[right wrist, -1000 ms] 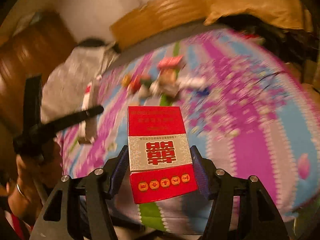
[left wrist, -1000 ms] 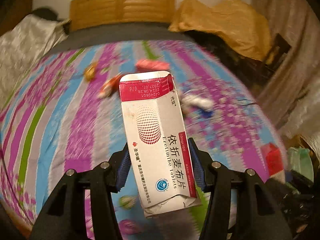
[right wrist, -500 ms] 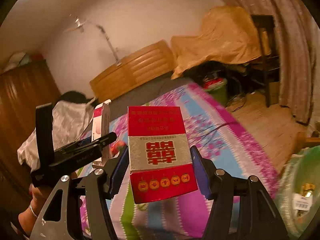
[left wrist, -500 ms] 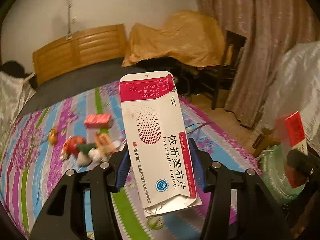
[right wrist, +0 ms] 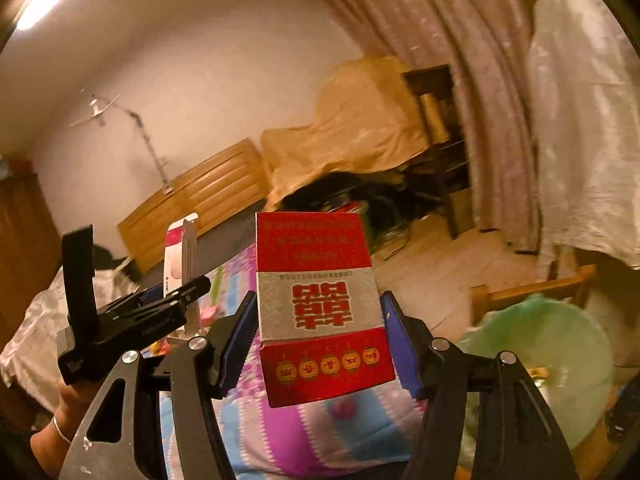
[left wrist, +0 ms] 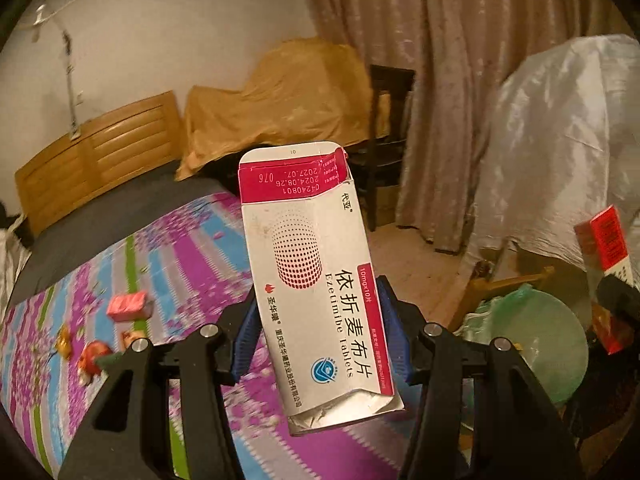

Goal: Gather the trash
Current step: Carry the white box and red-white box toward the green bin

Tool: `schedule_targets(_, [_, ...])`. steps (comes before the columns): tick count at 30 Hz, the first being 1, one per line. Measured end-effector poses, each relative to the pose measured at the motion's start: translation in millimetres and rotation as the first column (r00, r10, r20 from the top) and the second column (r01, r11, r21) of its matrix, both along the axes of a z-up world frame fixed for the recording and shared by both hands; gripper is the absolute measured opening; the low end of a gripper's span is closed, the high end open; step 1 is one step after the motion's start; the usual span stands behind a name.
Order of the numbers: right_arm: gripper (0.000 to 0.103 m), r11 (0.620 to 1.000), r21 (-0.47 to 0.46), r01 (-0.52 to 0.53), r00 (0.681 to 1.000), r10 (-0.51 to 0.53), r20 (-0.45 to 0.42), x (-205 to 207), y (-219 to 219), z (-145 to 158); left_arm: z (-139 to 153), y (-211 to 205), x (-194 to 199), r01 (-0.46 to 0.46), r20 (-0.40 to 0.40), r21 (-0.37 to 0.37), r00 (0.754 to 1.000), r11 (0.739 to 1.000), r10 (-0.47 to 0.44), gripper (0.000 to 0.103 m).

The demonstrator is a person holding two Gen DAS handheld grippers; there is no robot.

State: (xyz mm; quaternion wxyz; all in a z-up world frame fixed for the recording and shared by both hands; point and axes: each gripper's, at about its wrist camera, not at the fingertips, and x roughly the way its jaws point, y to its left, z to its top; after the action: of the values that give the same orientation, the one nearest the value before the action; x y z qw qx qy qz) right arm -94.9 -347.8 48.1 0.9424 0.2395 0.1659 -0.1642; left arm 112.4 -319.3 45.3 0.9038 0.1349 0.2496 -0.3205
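My left gripper [left wrist: 322, 336] is shut on a white and pink medicine box [left wrist: 312, 276], held upright in the air above the bed edge. My right gripper [right wrist: 320, 336] is shut on a red and silver carton [right wrist: 318, 300], also held up. The red carton shows at the right of the left wrist view [left wrist: 606, 240]. The left gripper and its box show at the left of the right wrist view [right wrist: 184, 264]. A green trash bag [left wrist: 536, 340] lies open low on the right, also in the right wrist view [right wrist: 540, 356]. More trash [left wrist: 128, 306] lies on the bed.
The striped purple, blue and green bedspread [left wrist: 192, 264] covers the bed, with a wooden headboard [left wrist: 96, 156] behind. A dark chair [left wrist: 384, 152], a curtain [left wrist: 448, 80] and a white plastic-covered shape [left wrist: 560, 140] stand to the right over the wooden floor.
Both grippers have swung away from the bed to the right with their boxes still held. The green trash bag has come into view low on the right.
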Motion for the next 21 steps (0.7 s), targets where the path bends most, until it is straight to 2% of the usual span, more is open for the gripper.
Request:
schedule_targets(8, [0.062, 0.988, -0.01, 0.152, 0.988, -0.152, 0.016, -65.1, -46.9, 0.7, -3.4, -65.3, -27.4, 0.117, 0.023, 0.026, 0.993, 0.993, -0.118, 0.052])
schedule_targets(14, [0.062, 0.972, -0.026, 0.232, 0.973, -0.232, -0.002, -87.7, -62.6, -1.6, -10.5, -112.4, -49.6, 0.204, 0.027, 0.051, 0.978, 0.978, -0.205, 0.052])
schedule_targets(21, [0.062, 0.933, -0.025, 0.359, 0.929, -0.36, -0.082, -118.8, -90.9, -20.1, -24.0, -155.2, -77.9, 0.308, 0.024, 0.103, 0.95, 0.946, -0.312, 0.052])
